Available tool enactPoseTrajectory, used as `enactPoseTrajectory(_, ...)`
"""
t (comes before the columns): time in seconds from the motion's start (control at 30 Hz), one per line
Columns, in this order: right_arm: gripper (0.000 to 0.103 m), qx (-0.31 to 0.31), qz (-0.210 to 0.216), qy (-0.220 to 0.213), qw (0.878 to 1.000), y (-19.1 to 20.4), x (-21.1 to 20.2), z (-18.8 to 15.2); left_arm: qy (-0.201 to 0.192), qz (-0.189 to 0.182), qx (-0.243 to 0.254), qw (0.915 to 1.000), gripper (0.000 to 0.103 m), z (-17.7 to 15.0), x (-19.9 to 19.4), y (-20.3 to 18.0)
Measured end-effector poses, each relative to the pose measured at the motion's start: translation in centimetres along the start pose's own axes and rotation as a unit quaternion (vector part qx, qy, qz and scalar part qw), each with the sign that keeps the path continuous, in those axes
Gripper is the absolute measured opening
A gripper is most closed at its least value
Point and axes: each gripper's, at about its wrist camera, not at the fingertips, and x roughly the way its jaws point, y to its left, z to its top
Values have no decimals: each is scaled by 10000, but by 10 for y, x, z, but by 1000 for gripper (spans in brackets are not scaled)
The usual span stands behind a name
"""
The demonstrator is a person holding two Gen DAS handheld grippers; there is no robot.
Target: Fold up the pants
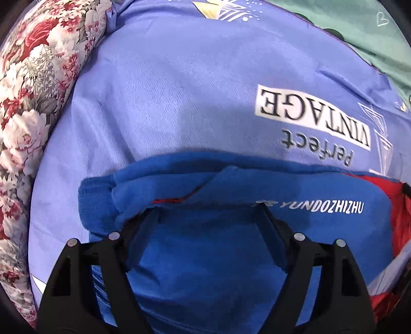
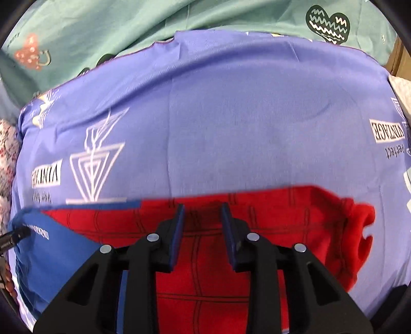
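Pants (image 1: 231, 246): one pair, blue with red panels, lying on the sheet (image 1: 167, 102) at 6 o'clock in both wrist views. They read as already doubled into a compact bundle: a folded blue edge runs across the left view, and the red part (image 2: 257, 231) ends in a bunched cuff at 3 o'clock in the right view. My judgement: main folds done; what is left is at most one more fold or a final smoothing.

Left gripper (image 1: 205, 213): fingers spread wide, tips on the blue cloth, nothing pinched. Right gripper (image 2: 203, 213): fingers parted with a gap, over the red cloth, gripping nothing.

Count: pants 1, grippers 2, sheet 1, floral quilt (image 1: 30, 102) 1 at 9 o'clock, green cloth (image 2: 179, 18) 1 at 12 o'clock.
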Motion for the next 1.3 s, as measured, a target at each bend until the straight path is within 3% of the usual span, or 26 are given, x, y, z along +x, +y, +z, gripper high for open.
enactPoseTrajectory(0.07, 44, 191, -78, 44, 9998, -9, -1, 8, 34, -32, -102, 9999, 80, 3, 1, 1)
enactPoseTrajectory(0.17, 48, 408, 281, 94, 9987, -29, -23, 5, -18, -146, -44, 9999, 79, -2, -12, 3)
enactPoseTrajectory(0.23, 50, 150, 299, 108, 9994, -41, -45, -7, -103, -427, 6, 9990, 82, -12, -29, 12)
enactPoseTrajectory(0.33, 50, -260, 270, 384, 9986, -57, -52, -31, -296, -557, 11, 9980, 88, -28, -49, 28)
enactPoseTrajectory(0.43, 50, -212, -172, 646, 9975, -82, -38, -48, -350, -412, 45, 9985, 89, -49, -54, 42)
enactPoseTrajectory(0.5, 48, 104, -110, 588, 9982, -94, -38, -53, -230, -191, 74, 9995, 89, -54, -47, 55)
enactPoseTrajectory(0.53, 49, 192, -155, 573, 9981, -93, -42, -53, -44, 39, 12, 10000, 89, -58, -39, 60)
enactPoseTrajectory(0.6, 50, -80, -316, 438, 9985, -76, -60, -54, 174, 157, -174, 9996, 87, -62, -34, 74)
enactPoseTrajectory(0.67, 50, -442, 200, 334, 9983, -57, -77, -60, 44, -25, -480, 9988, 87, -68, -43, 89)
enactPoseTrajectory(0.73, 51, -600, 299, 468, 9967, -49, -76, -69, -78, -84, -617, 9980, 89, -74, -49, 99)
enactPoseTrajectory(0.83, 47, -464, -138, 997, 9938, -61, -47, -78, 175, 36, -552, 9983, 89, -81, -35, 104)
enactPoseTrajectory(0.87, 41, -474, -378, 966, 9935, -62, -46, -78, 198, 48, -517, 9985, 89, -82, -30, 104)
enactPoseTrajectory(0.93, 40, -684, -811, 790, 9912, -52, -56, -75, 404, 195, -456, 9980, 90, -83, -22, 107)
enactPoseTrajectory(0.97, 40, -703, -531, 648, 9940, -43, -68, -73, 414, 166, -495, 9978, 90, -81, -22, 109)
enactPoseTrajectory(1.07, 44, -649, 312, 769, 9944, -23, -83, -79, 250, 31, -704, 9972, 89, -78, -38, 119)
enactPoseTrajectory(1.17, 44, -1498, 106, 651, 9865, 15, -87, -96, 214, -24, -737, 9970, 89, -86, -50, 126)
enactPoseTrajectory(1.3, 44, -1497, 698, 818, 9829, 54, -71, -93, 348, -14, -695, 9970, 89, -118, -60, 133)
